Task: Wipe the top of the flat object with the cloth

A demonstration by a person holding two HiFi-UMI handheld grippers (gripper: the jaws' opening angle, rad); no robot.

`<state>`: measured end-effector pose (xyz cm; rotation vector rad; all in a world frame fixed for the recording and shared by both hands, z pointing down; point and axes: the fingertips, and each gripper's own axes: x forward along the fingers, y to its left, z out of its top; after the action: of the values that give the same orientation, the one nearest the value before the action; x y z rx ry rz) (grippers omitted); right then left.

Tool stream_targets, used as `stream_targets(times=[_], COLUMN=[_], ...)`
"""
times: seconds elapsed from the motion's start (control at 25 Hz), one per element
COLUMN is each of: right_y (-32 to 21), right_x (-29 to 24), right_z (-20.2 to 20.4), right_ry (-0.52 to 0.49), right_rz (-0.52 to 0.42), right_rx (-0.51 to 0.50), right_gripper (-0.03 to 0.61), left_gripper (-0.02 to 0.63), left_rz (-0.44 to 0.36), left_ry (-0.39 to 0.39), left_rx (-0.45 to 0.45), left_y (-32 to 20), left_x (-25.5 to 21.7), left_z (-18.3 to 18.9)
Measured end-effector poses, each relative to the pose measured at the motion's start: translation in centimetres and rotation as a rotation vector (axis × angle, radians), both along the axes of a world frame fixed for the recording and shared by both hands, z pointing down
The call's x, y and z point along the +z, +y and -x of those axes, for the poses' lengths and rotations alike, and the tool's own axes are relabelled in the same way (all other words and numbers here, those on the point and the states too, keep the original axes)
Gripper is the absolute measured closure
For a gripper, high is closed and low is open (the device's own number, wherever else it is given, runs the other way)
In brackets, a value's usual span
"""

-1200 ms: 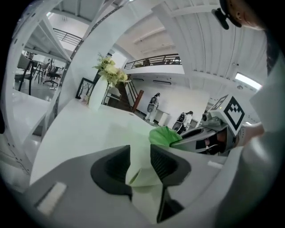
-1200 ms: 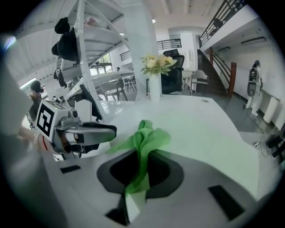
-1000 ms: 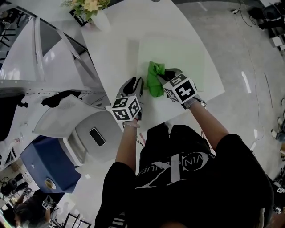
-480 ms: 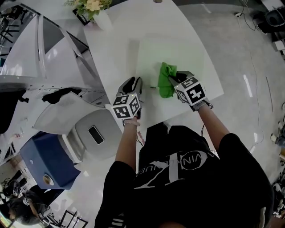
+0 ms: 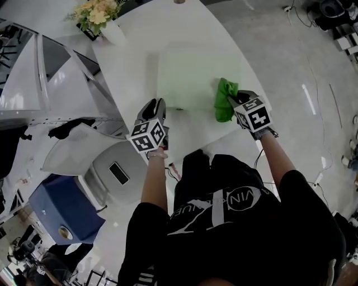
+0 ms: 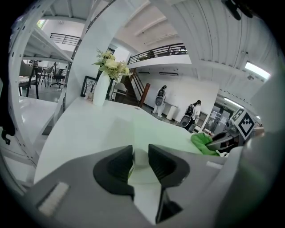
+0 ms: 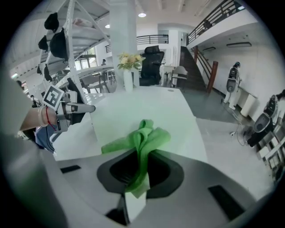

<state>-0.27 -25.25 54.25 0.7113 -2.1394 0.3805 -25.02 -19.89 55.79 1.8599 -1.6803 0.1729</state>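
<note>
A flat, pale board (image 5: 190, 78) lies on the white table (image 5: 134, 56). My left gripper (image 5: 158, 106) is at the board's near left corner, and its jaws are shut on that edge (image 6: 140, 161). My right gripper (image 5: 231, 100) is shut on a bunched green cloth (image 5: 225, 99) at the board's right edge. In the right gripper view the cloth (image 7: 141, 136) bulges out ahead of the jaws (image 7: 141, 167) and rests on the board (image 7: 133, 109). The left gripper view shows the cloth (image 6: 202, 141) at the far right of the board (image 6: 147, 129).
A white vase of flowers (image 5: 98, 14) stands at the table's far left corner. A grey and white chair (image 5: 106, 162) and a blue bin (image 5: 61, 206) sit to the left below the table's near edge. Pale floor lies to the right of the table.
My right gripper has dragged the green cloth rightwards across the board, from near its left side to its right edge. The left gripper has kept its hold at the corner.
</note>
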Motion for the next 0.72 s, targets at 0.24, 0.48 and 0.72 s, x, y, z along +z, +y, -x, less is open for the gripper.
stream_targets(times=[0.24, 0.48, 0.72], right_y=[-0.1, -0.2, -0.5], right_x=[-0.1, -0.2, 0.4], right_z=[-3.7, -5.5, -6.4], right_ry=[0.000, 0.013, -0.038], right_rz=[-0.023, -0.042, -0.005], right_rx=[0.075, 0.102, 0.186], right_gripper=[0.543, 0.543, 0.543], left_gripper=[0.494, 0.494, 0.492], left_rz=[0.008, 0.018, 0.022], left_ry=[-0.015, -0.011, -0.006], left_rx=[-0.022, -0.037, -0.018], left_y=[0.1, 0.1, 0.0], left_x=[0.0, 0.1, 0.2], left_z=[-0.1, 0.0, 0.0])
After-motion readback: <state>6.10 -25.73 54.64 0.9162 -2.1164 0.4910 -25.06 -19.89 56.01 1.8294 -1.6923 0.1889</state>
